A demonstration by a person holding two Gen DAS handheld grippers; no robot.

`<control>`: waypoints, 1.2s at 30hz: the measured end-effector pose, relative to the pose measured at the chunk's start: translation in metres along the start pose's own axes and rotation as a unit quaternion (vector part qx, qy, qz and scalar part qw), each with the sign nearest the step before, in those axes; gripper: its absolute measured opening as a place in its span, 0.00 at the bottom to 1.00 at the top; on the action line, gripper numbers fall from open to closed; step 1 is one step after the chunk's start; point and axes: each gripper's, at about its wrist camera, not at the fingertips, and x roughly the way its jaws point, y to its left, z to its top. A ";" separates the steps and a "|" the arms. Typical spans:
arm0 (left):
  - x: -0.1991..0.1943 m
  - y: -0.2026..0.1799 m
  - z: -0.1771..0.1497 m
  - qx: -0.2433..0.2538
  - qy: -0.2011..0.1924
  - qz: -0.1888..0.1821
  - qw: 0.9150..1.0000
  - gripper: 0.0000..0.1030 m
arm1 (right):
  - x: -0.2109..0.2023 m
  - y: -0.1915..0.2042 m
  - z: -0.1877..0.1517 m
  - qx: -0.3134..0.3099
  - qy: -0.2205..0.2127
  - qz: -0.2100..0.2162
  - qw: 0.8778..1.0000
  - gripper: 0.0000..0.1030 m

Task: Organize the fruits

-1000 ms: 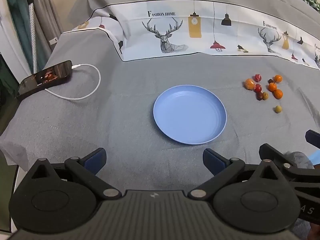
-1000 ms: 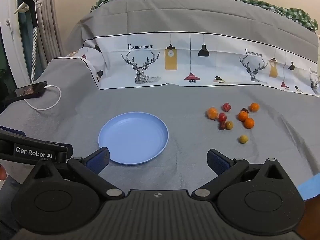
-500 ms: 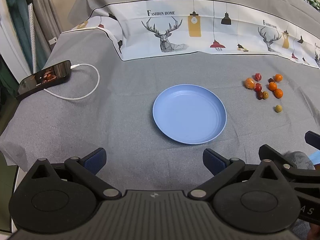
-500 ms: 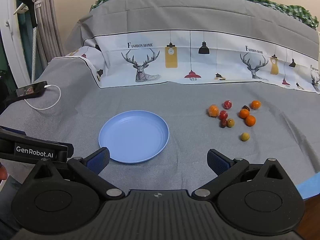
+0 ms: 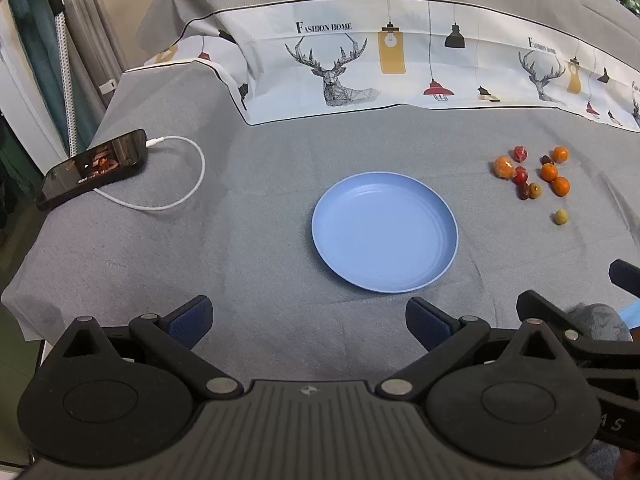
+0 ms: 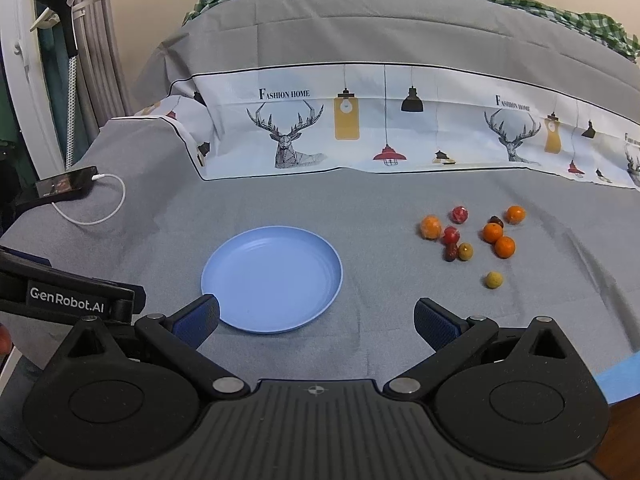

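Above the grey cloth, both claws level, spread wide, seemingly empty.

— What kind of place is this?
— A home. A deer cloth says "Fashion Home" at 12 o'clock. Curtains hang at 10 o'clock, and a phone charges at 9 o'clock.

Both views: even, soft indoor light, moderately bright, no hard shadows. Faint sheen on blue plate, no real glare. Strong fisheye bend and dark vignette at corners. Centre sharp; edges slightly soft, mild grain.
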 end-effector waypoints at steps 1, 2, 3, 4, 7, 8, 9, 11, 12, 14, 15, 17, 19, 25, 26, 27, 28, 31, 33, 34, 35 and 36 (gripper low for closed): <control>0.001 0.000 0.001 -0.002 0.002 0.000 1.000 1.00 | 0.001 0.001 0.000 -0.001 0.001 0.000 1.000 1.00; 0.001 0.000 0.001 -0.003 0.003 0.000 1.000 1.00 | 0.001 0.001 0.001 -0.002 0.000 0.001 1.000 1.00; 0.002 0.000 0.001 -0.002 0.004 0.001 1.000 1.00 | 0.001 0.001 0.000 -0.003 0.000 0.002 1.000 1.00; 0.004 -0.001 0.002 -0.001 0.005 0.001 1.000 1.00 | 0.002 0.001 0.000 -0.003 0.000 0.001 1.000 1.00; 0.006 -0.002 0.002 0.003 0.007 0.001 1.000 1.00 | 0.003 -0.001 -0.001 0.000 0.001 0.002 1.000 1.00; 0.007 -0.002 0.002 0.004 0.008 0.001 1.000 1.00 | 0.004 -0.001 0.000 0.001 0.003 0.002 1.000 1.00; 0.007 -0.003 0.002 0.004 0.008 0.000 1.000 1.00 | 0.005 -0.002 -0.001 0.002 0.003 0.002 1.000 1.00; 0.009 -0.003 0.002 0.005 0.010 0.000 1.000 1.00 | 0.007 -0.003 0.000 0.003 0.005 0.001 1.000 1.00; 0.010 -0.003 0.002 0.005 0.011 0.000 1.000 1.00 | 0.007 -0.003 0.000 0.004 0.006 0.001 1.000 1.00; 0.011 -0.005 0.003 0.005 0.012 0.000 1.000 1.00 | 0.008 -0.003 0.000 0.005 0.008 0.000 1.000 1.00; 0.011 -0.005 0.004 0.005 0.012 0.000 1.000 1.00 | 0.009 -0.003 0.000 0.005 0.008 0.000 1.000 1.00; 0.012 -0.005 0.004 0.005 0.012 0.000 1.000 1.00 | 0.008 -0.002 0.000 0.005 0.008 -0.001 1.000 1.00; 0.011 -0.004 0.004 0.005 0.010 0.000 1.000 1.00 | 0.008 -0.002 0.001 0.005 0.006 0.001 1.000 1.00; 0.011 -0.003 0.004 0.001 0.013 -0.003 1.000 1.00 | 0.011 0.000 0.002 0.002 0.010 -0.001 1.000 1.00; 0.012 -0.003 0.004 0.000 0.013 -0.006 1.000 1.00 | 0.010 0.000 0.003 0.002 0.009 -0.001 1.000 1.00; 0.012 -0.004 0.005 0.001 0.014 -0.007 1.000 1.00 | 0.009 0.000 0.004 0.002 0.007 -0.002 1.000 1.00; 0.011 -0.004 0.005 0.002 0.012 -0.007 1.000 1.00 | 0.007 0.000 0.004 0.002 0.005 -0.003 1.000 1.00; 0.009 -0.006 0.003 0.006 0.008 -0.004 1.000 1.00 | 0.004 0.000 0.003 0.003 0.002 -0.005 1.000 1.00; 0.007 -0.005 0.000 0.005 0.008 -0.004 1.000 1.00 | 0.003 0.000 0.002 0.005 0.004 -0.005 1.000 1.00; 0.007 -0.005 0.000 0.004 0.009 -0.005 1.000 1.00 | 0.002 0.001 0.002 0.005 0.003 -0.006 1.000 1.00; 0.006 -0.004 0.000 0.004 0.009 -0.005 1.000 1.00 | 0.001 0.001 0.002 0.004 0.003 -0.006 1.000 1.00; 0.005 -0.004 0.000 0.004 0.007 -0.005 1.000 1.00 | 0.000 0.001 0.002 0.003 0.002 -0.005 1.000 1.00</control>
